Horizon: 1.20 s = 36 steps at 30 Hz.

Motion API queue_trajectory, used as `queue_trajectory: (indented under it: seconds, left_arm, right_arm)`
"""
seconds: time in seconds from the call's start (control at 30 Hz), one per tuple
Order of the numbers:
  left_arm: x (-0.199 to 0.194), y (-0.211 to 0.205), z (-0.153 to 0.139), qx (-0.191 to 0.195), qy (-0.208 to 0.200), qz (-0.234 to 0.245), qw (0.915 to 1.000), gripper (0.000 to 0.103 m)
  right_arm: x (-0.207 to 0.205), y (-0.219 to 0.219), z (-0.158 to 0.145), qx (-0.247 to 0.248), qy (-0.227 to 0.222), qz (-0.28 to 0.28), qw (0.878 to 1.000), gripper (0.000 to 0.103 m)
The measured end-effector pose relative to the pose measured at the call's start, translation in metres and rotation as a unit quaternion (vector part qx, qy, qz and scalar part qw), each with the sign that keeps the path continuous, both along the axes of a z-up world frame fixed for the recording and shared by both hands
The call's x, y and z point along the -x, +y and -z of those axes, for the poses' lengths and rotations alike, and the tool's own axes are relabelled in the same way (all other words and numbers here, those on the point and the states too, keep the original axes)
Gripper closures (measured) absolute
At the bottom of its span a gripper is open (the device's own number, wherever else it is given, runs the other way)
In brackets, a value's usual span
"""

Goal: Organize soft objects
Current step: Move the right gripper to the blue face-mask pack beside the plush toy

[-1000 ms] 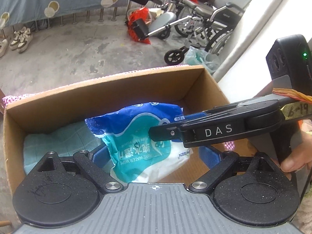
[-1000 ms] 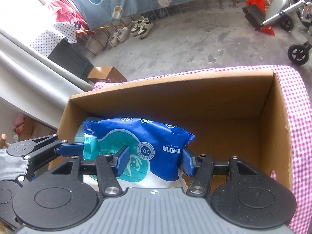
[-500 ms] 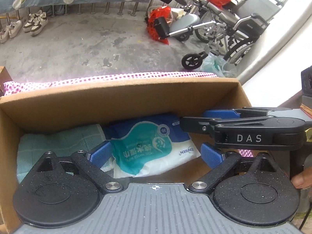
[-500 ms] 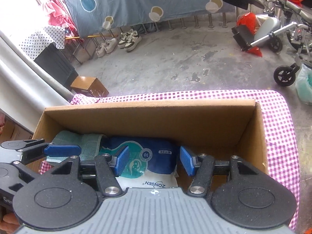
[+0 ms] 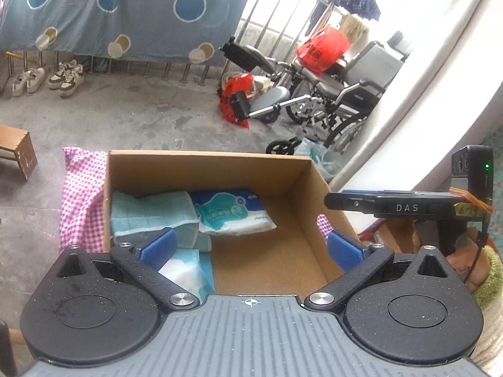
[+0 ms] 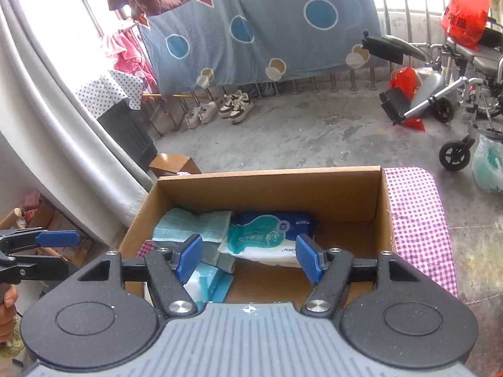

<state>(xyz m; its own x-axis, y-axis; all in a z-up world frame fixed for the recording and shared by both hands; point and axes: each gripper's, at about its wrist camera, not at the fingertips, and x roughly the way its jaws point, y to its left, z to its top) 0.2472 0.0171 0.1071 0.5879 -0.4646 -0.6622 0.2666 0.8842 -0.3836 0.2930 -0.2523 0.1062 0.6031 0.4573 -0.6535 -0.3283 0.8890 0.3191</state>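
Note:
An open cardboard box holds a folded teal towel, a blue-and-white wet wipes pack lying beside it, and a pale blue pack at the near left. My left gripper hangs above the box's near side, its jaws opening wide with nothing between them. My right gripper is also above the near side, jaws opening and empty; the wipes pack lies below and beyond its pads. Each gripper shows side-on in the other's view: the right gripper and the left gripper.
The box sits on a pink checkered cloth. On the concrete floor beyond are a wheelchair, shoes and a small brown box. A blue sheet hangs on the railing. A white wall rises on the right.
Both grippers let go of the wipes pack, opened and drew back and up out of the box. The pack now lies flat on the box floor beside the towel.

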Motion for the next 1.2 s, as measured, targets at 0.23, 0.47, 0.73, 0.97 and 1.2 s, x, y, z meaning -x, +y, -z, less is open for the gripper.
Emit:
queue_trajectory:
  seconds: [0.23,0.47,0.73,0.97,1.2]
  left_arm:
    - [0.093,0.039,-0.005,-0.005,-0.043,-0.023,0.9988,0.000]
    - [0.146,0.052,0.058,-0.036,-0.014,-0.068,0.9970,0.001]
    - [0.168,0.051,0.126,-0.052,0.039,-0.066,0.9956,0.012]
    - [0.157,0.031,0.140,-0.057,0.015,-0.018,0.9981,0.022]
    - [0.131,-0.002,0.157,-0.089,0.015,0.048,0.9947,0.023]
  right_arm:
    - [0.089,0.007,-0.011,-0.033,-0.027,-0.040,0.998,0.031]
    - [0.159,0.029,0.048,-0.079,0.022,-0.053,0.995,0.031]
    - [0.209,0.057,0.142,-0.101,0.138,-0.051,0.984,0.032]
    - [0.211,0.062,0.170,-0.048,0.162,-0.017,0.985,0.037]
    - [0.206,0.042,0.170,-0.032,0.154,0.018,0.987,0.038]
